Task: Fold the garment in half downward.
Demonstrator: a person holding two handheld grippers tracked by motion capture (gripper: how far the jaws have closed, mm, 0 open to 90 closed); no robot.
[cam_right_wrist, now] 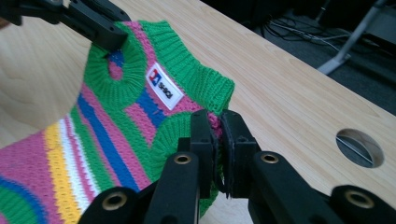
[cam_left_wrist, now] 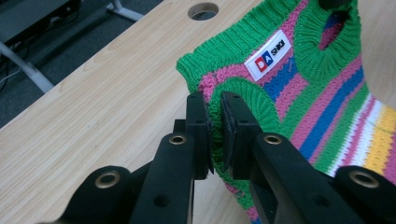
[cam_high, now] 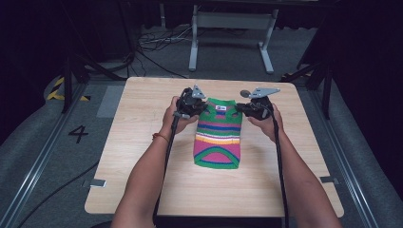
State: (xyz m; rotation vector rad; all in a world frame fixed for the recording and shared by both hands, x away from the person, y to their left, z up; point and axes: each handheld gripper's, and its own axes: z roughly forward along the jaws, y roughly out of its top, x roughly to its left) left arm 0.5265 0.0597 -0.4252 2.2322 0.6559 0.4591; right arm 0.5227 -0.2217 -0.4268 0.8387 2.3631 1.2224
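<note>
- High view: left tongs [cam_high: 197, 105] clenched on the striped knit sweater [cam_high: 218, 137] at mid-frame on the worktop [cam_high: 142, 142].
- Right tongs [cam_high: 243, 108] grip its other shoulder.
- Left gripper view: a white label [cam_left_wrist: 272, 54], and a round hole [cam_left_wrist: 203, 10] at top.

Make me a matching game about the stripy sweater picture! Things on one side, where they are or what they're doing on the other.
Things:
1. left gripper
2. white label
3. round hole
4. sweater

Descriptions:
A. cut into the wooden table top
B. lying flat, striped
C. sewn near the sweater's neck
D. shut on a green armhole edge

Pairs: 1-D, 2-C, 3-A, 4-B
</note>
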